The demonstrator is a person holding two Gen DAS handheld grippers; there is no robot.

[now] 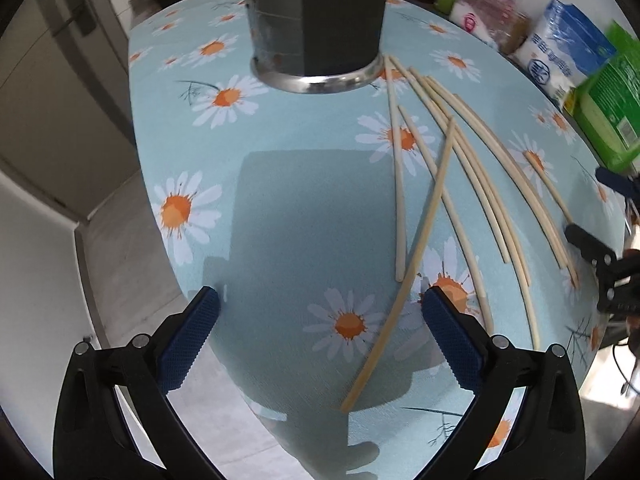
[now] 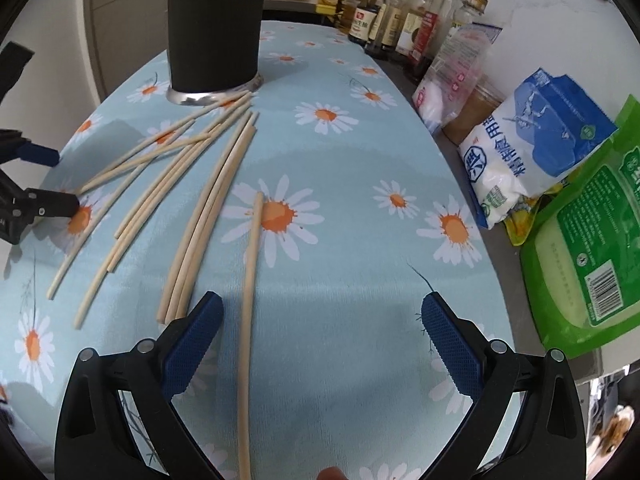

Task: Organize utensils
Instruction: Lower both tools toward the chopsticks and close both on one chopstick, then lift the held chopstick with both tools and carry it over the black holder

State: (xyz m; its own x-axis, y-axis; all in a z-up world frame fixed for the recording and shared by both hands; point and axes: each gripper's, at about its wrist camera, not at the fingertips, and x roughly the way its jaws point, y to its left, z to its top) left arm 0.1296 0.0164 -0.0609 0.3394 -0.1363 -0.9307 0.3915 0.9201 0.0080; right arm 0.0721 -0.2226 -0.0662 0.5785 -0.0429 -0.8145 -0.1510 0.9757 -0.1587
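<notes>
Several pale wooden chopsticks [image 1: 472,168] lie loose, fanned out on the daisy-print tablecloth [image 1: 288,208]. They also show in the right wrist view [image 2: 168,184]. A dark cylindrical holder [image 1: 316,20] with a metal base stands upright at the far end; it also shows in the right wrist view [image 2: 214,28]. My left gripper [image 1: 320,304] is open and empty above the cloth; one chopstick [image 1: 408,272] runs between its fingers. My right gripper [image 2: 322,312] is open, with a single chopstick [image 2: 250,300] lying on the cloth between its fingers, near the left one.
Food bags [image 2: 532,140] and a green packet [image 2: 592,248] line the right side of the table. Sauce bottles [image 2: 404,16] stand at the back right. The table's left edge [image 1: 160,216] drops to the floor. The other gripper shows at the right edge [image 1: 608,264].
</notes>
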